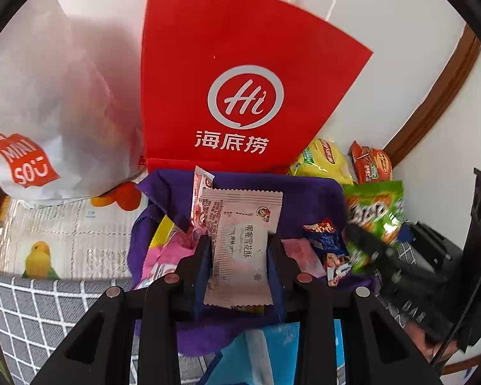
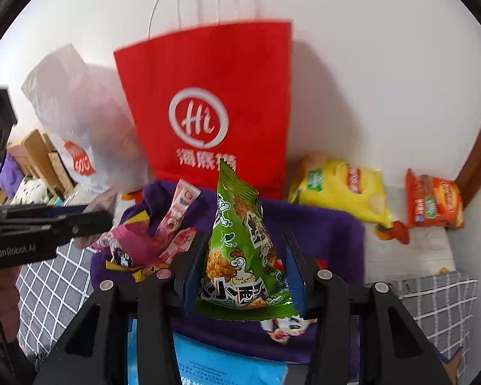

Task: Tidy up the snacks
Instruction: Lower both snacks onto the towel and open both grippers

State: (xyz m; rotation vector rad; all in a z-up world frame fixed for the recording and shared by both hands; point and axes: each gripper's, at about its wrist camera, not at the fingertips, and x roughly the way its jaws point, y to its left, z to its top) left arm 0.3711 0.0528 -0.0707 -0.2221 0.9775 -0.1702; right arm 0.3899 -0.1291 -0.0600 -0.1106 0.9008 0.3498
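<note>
**Both grippers hold snack packets above a purple bin**

My left gripper (image 1: pixel 239 250) has its fingers closed partway on a pale pink-and-white packet (image 1: pixel 240 240). Its long axis runs away from me, its crimped far end pointing toward the red paper bag (image 1: pixel 240 73). Printed text runs lengthwise.

My right gripper (image 2: pixel 243 269) clamps a green packet (image 2: pixel 243 256) showing a cartoon chicken. It stands upright, tapering to a serrated tip that points up toward the red bag.

Both packets hang over the purple bin (image 2: pixel 330 231), which holds more wrappers. A yellow chip bag (image 2: pixel 340 189) and an orange packet (image 2: pixel 433 202) lie far right.
</note>
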